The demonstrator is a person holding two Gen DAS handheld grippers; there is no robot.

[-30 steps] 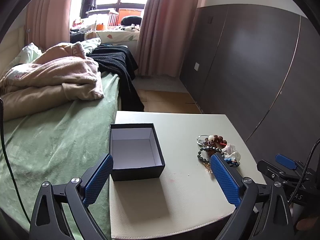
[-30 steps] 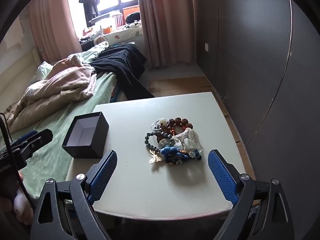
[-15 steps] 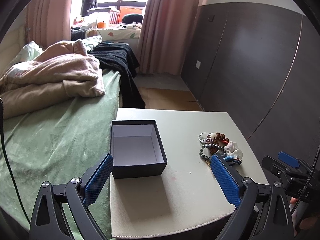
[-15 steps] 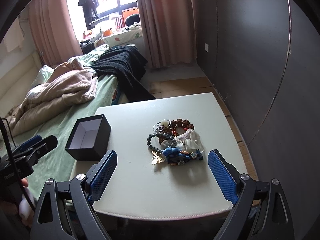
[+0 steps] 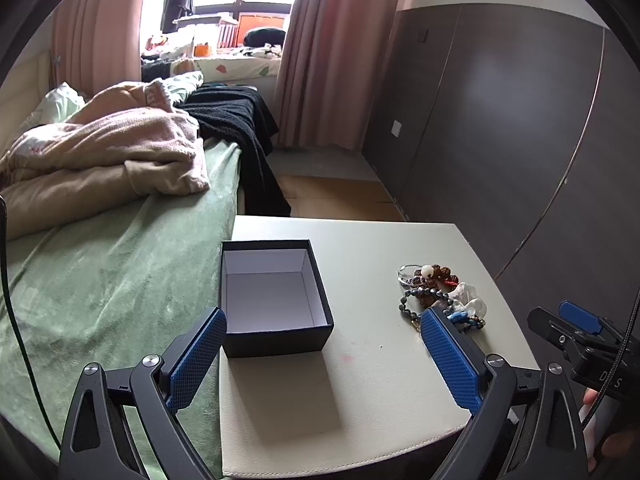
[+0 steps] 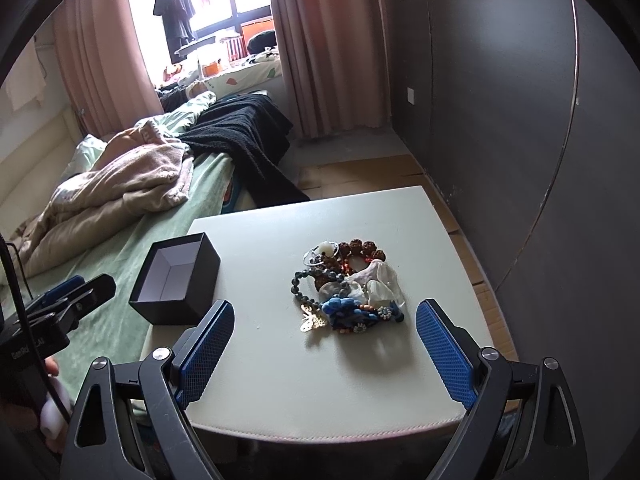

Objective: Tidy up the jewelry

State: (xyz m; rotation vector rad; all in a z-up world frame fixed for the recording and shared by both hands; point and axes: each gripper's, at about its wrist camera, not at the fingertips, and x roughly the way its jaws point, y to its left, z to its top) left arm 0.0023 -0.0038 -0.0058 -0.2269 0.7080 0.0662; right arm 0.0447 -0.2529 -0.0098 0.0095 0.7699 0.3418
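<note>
Jewelry pile (image 6: 347, 289) heaped right of centre on white table (image 6: 352, 376), stretched from far edge toward near edge, well apart from empty black box (image 6: 176, 280), mouth up; left gripper (image 5: 320, 354) and right gripper (image 6: 325, 344) both spread wide, holding nothing.

We see our right gripper (image 6: 324, 342) with jaws spread wide above the tabletop (image 6: 360, 380), the jewelry pile (image 6: 348, 288) between them and the empty black box (image 6: 176, 278) to its left.
</note>
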